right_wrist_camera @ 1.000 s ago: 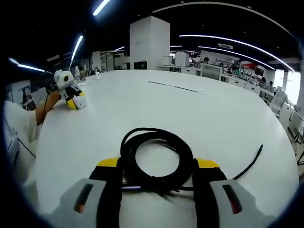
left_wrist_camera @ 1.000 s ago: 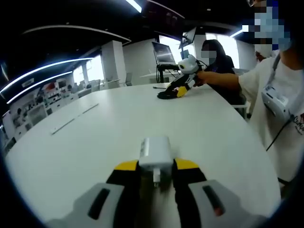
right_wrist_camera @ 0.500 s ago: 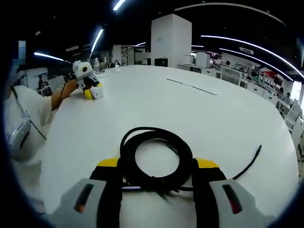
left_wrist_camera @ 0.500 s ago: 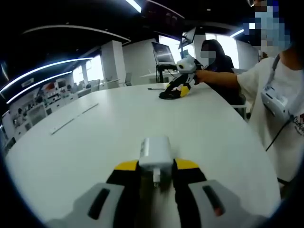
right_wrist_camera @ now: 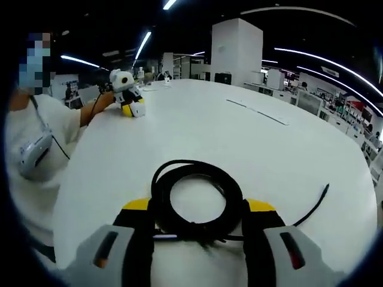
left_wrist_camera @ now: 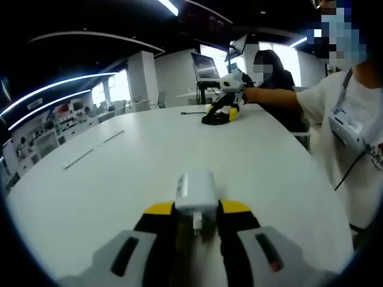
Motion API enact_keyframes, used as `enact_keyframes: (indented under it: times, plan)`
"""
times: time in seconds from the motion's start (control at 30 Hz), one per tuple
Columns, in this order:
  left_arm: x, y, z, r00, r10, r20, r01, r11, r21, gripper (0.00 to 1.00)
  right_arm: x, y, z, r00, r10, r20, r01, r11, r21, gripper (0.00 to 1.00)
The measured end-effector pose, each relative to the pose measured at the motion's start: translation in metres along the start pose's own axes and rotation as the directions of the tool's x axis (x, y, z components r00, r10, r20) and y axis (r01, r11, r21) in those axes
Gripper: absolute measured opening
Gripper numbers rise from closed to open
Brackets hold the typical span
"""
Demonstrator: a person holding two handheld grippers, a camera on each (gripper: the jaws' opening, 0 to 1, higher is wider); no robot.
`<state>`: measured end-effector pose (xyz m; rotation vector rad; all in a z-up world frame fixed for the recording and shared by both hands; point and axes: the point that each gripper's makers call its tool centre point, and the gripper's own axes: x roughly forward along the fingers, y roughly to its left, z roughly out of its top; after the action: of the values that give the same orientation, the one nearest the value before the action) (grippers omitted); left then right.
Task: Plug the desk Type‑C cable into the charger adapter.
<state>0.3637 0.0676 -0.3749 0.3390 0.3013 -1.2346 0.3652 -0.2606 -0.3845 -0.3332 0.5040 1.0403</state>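
Across an office's white table (left_wrist_camera: pixel 119 173), the left gripper (left_wrist_camera: pixel 196 218) is pinching the charger adapter (left_wrist_camera: pixel 195 190) upright for plugging; the right gripper (right_wrist_camera: pixel 197 222) is clamping the coiled Type‑C cable (right_wrist_camera: pixel 197 200), its free end (right_wrist_camera: pixel 320 198) trailing toward the table's edge.

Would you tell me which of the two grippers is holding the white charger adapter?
The left gripper: the white charger adapter sits between its jaws. The right gripper holds the coiled black cable instead.

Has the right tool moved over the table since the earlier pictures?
Yes. In the left gripper view, the right tool with its coiled cable has shifted leftward and farther along the table, against the monitor.
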Motion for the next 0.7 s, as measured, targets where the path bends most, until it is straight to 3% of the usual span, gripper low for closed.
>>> enact_keyframes:
  times: [0.23,0.53,0.7]
  plan:
    - [0.0002,-0.0003,0.0,1.0,0.0,0.0,0.0,1.0,0.0,0.26,0.0007,0.0064,-0.0009,0.999,0.043,-0.011,-0.044,0.999,-0.031,0.59]
    - [0.0007,-0.0019,0.0,1.0,0.0,0.001,0.0,1.0,0.0,0.26,0.0008,0.0045,-0.0021,0.999,0.037,-0.015,-0.037,0.999,-0.021,0.61]
    - [0.001,-0.0021,0.0002,1.0,0.0,0.002,0.0,1.0,0.003,0.26,-0.0034,0.0001,0.0032,1.0,0.014,0.023,-0.014,1.0,0.008,0.72]
